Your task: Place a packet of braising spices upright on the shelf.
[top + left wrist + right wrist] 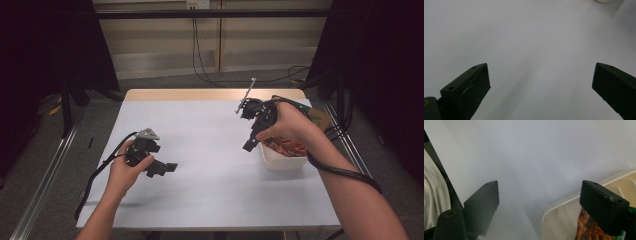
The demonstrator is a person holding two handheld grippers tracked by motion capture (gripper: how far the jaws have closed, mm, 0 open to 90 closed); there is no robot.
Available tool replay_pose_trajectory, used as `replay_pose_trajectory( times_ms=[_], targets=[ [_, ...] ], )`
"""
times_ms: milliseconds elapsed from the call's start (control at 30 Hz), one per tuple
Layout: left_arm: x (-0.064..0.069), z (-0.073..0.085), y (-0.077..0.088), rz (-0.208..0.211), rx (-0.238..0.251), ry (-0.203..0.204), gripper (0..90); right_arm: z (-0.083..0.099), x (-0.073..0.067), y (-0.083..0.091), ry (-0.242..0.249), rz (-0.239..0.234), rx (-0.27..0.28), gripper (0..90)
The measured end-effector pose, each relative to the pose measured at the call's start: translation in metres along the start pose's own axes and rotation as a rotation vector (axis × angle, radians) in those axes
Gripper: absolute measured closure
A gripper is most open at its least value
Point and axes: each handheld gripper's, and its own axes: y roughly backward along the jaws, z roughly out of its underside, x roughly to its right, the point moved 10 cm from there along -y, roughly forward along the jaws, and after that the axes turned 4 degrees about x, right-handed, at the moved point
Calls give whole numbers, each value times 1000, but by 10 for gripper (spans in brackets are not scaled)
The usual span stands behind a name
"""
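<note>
My left gripper lies low over the white table at its left side, held in a hand. Its jaws stand wide apart in the left gripper view, so the left gripper is open with only bare table between them. My right gripper hangs tilted down beside the left rim of a white container that holds reddish-orange pieces. In the right gripper view the right gripper is open and empty. Its right jaw sits over the container's rim, near the reddish-orange pieces.
A green and brown packet lies behind the container at the table's right edge. A thin metal rod sticks up past the right hand. Black cables trail from both grippers. A pale wooden strip runs along the table's far edge.
</note>
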Motion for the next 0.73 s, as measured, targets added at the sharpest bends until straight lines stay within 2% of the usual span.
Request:
replay_pose_trajectory(
  times_ms=[167, 233, 633, 733],
  targets=[
    [0, 1, -1, -1, -4, -2, 11, 1, -4, -17, 21, 3, -11, 151],
    [0, 1, 0, -2, -11, -1, 11, 1, -8, -23, 25, -10, -12, 149],
    [0, 2, -1, -2, -14, -7, 11, 8, -20, -64, 74, 2, -17, 129],
    [1, 3, -1, 1, -14, -9, 11, 8, -25, -71, 85, -4, 4, 126]
  ],
)
